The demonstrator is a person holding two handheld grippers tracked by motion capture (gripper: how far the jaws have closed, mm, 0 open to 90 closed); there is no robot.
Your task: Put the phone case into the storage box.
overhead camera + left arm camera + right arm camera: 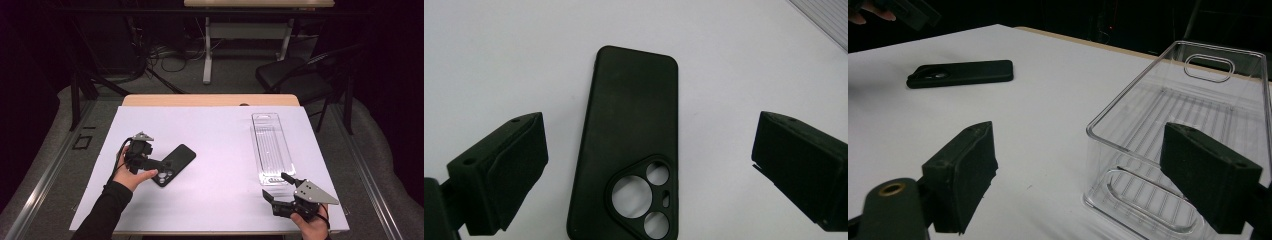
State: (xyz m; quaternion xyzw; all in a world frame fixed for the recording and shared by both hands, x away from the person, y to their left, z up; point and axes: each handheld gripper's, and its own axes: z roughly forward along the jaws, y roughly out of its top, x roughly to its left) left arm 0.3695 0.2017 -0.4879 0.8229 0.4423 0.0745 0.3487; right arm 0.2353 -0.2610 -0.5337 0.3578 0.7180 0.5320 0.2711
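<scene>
A black phone case (pixel 176 162) lies back up on the white table cover (pixel 220 150), left of the middle. Its camera cutouts (pixel 639 197) are at the end nearest my left gripper (pixel 164 168). That gripper hovers over this end, open, with one jaw on each side of the case (pixel 631 125) and not touching it. A clear plastic package tray (pixel 271 145) lies at the right. My right gripper (pixel 276 186) stands open just before its near end, and the tray's near corner (pixel 1098 130) shows between the jaws with no contact. The case (pixel 960 73) lies farther off.
The table's wooden far edge (pixel 210 100) shows beyond the cover. A black chair (pixel 295 75) and a table leg (pixel 207 50) stand on the floor behind. The person's left hand (pixel 870 12) shows at the top left of the right gripper view.
</scene>
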